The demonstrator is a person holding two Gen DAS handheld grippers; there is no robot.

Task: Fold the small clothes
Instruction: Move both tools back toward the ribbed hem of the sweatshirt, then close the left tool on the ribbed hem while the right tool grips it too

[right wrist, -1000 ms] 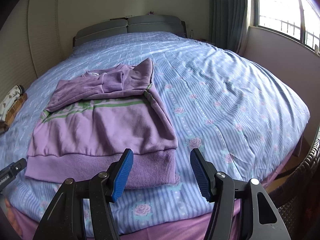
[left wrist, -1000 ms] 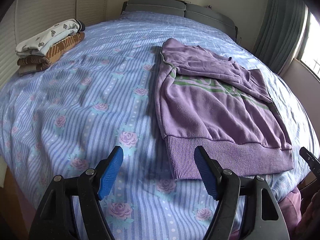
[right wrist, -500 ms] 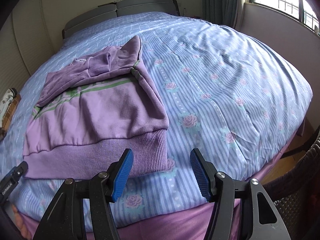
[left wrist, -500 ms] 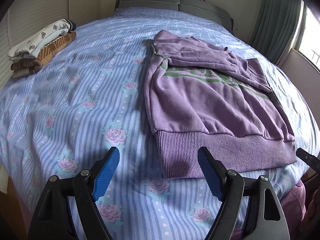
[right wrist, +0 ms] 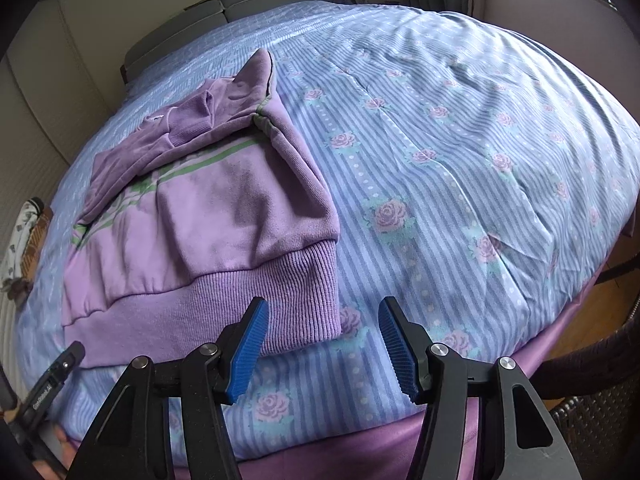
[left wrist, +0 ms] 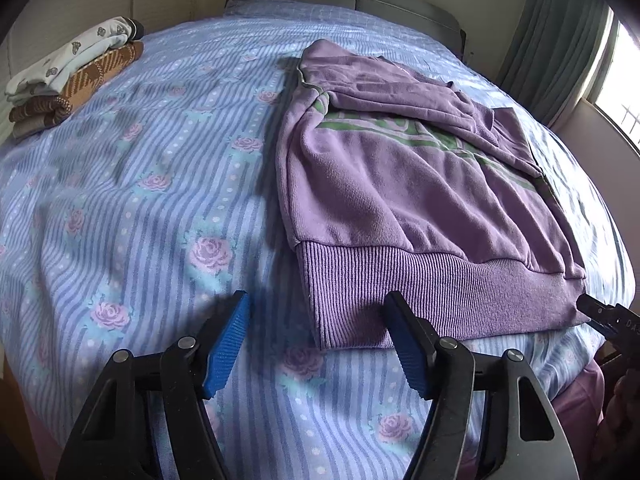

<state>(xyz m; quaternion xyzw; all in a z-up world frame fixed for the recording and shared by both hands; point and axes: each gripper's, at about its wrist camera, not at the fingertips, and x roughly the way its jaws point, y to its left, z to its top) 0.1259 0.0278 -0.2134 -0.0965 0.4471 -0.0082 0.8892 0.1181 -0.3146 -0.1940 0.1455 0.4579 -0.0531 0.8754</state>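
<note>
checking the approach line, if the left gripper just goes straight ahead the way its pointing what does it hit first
Most likely the left gripper meets the near-left corner of the purple sweatshirt's ribbed hem on the bedspread; depth is unclear.

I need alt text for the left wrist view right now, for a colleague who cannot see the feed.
A purple sweatshirt, sleeves folded across its chest, lies flat on a blue striped, rose-print bedspread. The left hand-held gripper is open just short of the ribbed hem's left corner. Folded clothes are stacked at the bed's far left.
</note>
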